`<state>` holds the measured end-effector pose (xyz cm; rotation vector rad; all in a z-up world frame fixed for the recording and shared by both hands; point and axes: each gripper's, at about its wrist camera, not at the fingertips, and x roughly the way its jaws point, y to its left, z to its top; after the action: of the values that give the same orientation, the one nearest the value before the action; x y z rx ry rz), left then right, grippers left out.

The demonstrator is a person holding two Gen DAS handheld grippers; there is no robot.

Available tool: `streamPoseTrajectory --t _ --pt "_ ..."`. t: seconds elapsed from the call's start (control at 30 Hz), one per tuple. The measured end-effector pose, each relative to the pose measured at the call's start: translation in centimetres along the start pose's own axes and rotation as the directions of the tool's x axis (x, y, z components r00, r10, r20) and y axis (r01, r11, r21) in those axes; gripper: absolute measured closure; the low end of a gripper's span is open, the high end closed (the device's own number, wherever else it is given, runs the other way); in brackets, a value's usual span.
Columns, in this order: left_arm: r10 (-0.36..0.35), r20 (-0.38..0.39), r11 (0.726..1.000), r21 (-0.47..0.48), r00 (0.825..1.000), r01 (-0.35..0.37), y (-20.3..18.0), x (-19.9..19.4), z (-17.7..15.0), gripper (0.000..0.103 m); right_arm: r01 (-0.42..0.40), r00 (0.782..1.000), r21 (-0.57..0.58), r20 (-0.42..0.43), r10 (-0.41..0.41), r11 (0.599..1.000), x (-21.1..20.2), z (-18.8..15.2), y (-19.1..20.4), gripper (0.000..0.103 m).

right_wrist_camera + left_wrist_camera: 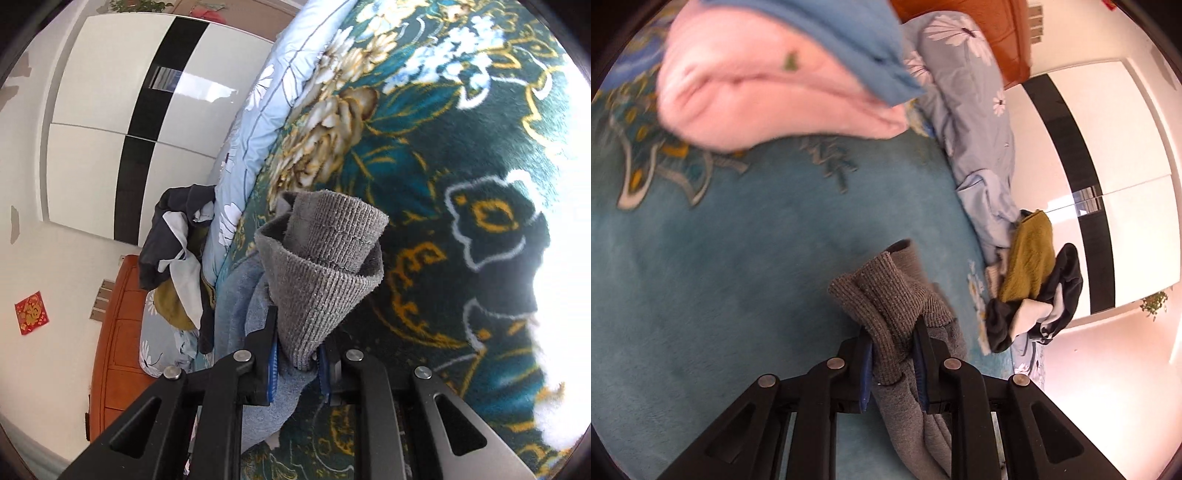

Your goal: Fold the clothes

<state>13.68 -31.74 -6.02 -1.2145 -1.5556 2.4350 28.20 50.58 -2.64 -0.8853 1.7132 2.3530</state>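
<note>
Looking along the left gripper point(892, 349), we see both fingers point(925, 354) clamped on a bunched ribbed cuff of the grey garment point(886, 306). The cuff stands up between the blue pads and pokes out past the fingertips; smoother grey fabric trails back under the right-hand finger toward the camera. Beneath and ahead of the fingers lies the teal blanket point(720, 266). Far ahead and to the left of the fingers we note a folded stack: a pink piece point(757, 99) with a blue piece point(864, 40) on top, both blurred. To the right of the fingers a pale floral quilt point(975, 125) runs along the blanket's edge, and near its end sits a loose pile point(1030, 284) of olive, black and white clothes. Beyond that stands a white wardrobe point(1108, 147) with a black stripe.

Along the right gripper point(297, 360), its fingers point(266, 347) are likewise closed on a ribbed cuff of the same grey garment point(325, 266), which rolls open just past the fingertips. More of it hangs under the left-hand finger, looking bluish grey. The blanket point(461, 166), dark teal with gold and white flowers in this view, fills the space ahead and right. Left of the fingers we log the quilt point(255, 122), the pile point(177, 240), an orange headboard point(118, 332) and the wardrobe point(110, 129).
</note>
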Motion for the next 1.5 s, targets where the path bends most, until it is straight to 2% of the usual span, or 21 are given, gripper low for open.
streamPoseTrajectory --t 0.2,0.33,0.47,0.53,0.63,0.73,0.77,0.87,0.9,0.97,1.0,1.03,1.1,1.2,1.27,1.33,1.37,1.5 --pt "-0.035 -0.015 0.997 -0.071 0.999 0.033 3.1 0.2 -1.1 0.081 0.015 0.999 0.044 -0.029 -0.014 0.999 0.6 -0.2 -1.6 0.085" --pt "-0.074 -0.027 0.994 -0.085 0.997 0.071 3.6 -0.6 -1.3 0.077 0.025 0.999 0.057 -0.048 -0.022 0.998 0.0 -0.5 -2.1 0.081" --pt "-0.028 0.013 0.997 -0.078 1.0 0.029 3.8 -2.8 -1.3 0.062 0.065 0.998 0.042 -0.007 -0.064 0.997 -2.9 -0.3 -2.1 0.077" --pt "0.005 0.047 0.997 -0.08 0.999 -0.001 3.9 -4.3 -1.5 0.06 0.099 0.994 0.022 0.041 -0.1 0.995 -4.8 -0.2 -1.7 0.077" --pt "-0.032 0.081 0.998 -0.054 0.996 0.036 3.1 -6.0 -2.4 0.056 0.111 0.99 -0.012 0.093 -0.109 0.994 -7.1 -0.1 -0.7 0.074" --pt "-0.066 0.041 0.997 0.043 0.997 0.064 0.2 -6.0 -4.1 0.049 0.129 0.989 -0.101 0.092 -0.119 0.987 -6.3 -0.1 1.7 0.073" --pt "-0.075 0.015 0.993 0.088 0.997 0.073 -1.0 -5.7 -5.0 0.048 0.14 0.988 -0.141 0.087 -0.129 0.98 -5.7 0.3 2.6 0.069" --pt "-0.087 -0.064 0.976 0.196 0.994 0.098 -4.0 -4.6 -7.6 0.042 0.182 0.983 -0.252 0.069 -0.17 0.95 -3.6 1.6 4.6 0.063" --pt "-0.09 -0.092 0.969 0.22 0.992 0.108 -4.7 -4.1 -8.4 0.042 0.219 0.976 -0.3 0.07 -0.208 0.929 -2.9 2.0 4.9 0.062" --pt "-0.095 -0.143 0.961 0.246 0.985 0.128 -5.5 -3.1 -10.0 0.041 0.314 0.948 -0.4 0.082 -0.308 0.861 -1.1 2.6 5.5 0.062" --pt "-0.099 -0.166 0.959 0.247 0.981 0.138 -5.7 -2.6 -10.6 0.041 0.329 0.94 -0.435 0.07 -0.333 0.838 -0.3 3.1 5.3 0.062" --pt "-0.094 -0.183 0.96 0.242 0.979 0.138 -5.7 -2.2 -11.1 0.041 0.325 0.938 -0.455 0.042 -0.345 0.829 0.5 3.6 5.0 0.062" --pt "-0.082 -0.206 0.963 0.235 0.975 0.131 -5.3 -1.6 -11.9 0.041 0.287 0.942 -0.467 -0.018 -0.334 0.836 1.3 4.0 4.8 0.062" --pt "-0.07 -0.217 0.961 0.247 0.974 0.124 -5.6 -1.4 -13.2 0.041 0.196 0.957 -0.52 -0.083 -0.278 0.831 1.2 3.1 5.5 0.059" --pt "-0.071 -0.222 0.959 0.252 0.972 0.128 -5.7 -1.6 -13.9 0.041 0.157 0.957 -0.551 -0.12 -0.264 0.819 1.0 2.8 5.5 0.059" --pt "-0.084 -0.229 0.957 0.252 0.97 0.142 -5.8 -1.7 -14.3 0.041 0.149 0.951 -0.555 -0.145 -0.272 0.818 0.9 2.9 4.9 0.063" --pt "-0.087 -0.231 0.956 0.253 0.969 0.146 -5.8 -1.7 -14.4 0.041 0.153 0.948 -0.555 -0.151 -0.279 0.818 0.9 3.1 4.5 0.068" --pt "-0.088 -0.244 0.955 0.255 0.966 0.152 -6.4 -1.2 -15.0 0.039 0.148 0.95 -0.507 -0.166 -0.265 0.849 1.3 3.5 2.9 0.08"
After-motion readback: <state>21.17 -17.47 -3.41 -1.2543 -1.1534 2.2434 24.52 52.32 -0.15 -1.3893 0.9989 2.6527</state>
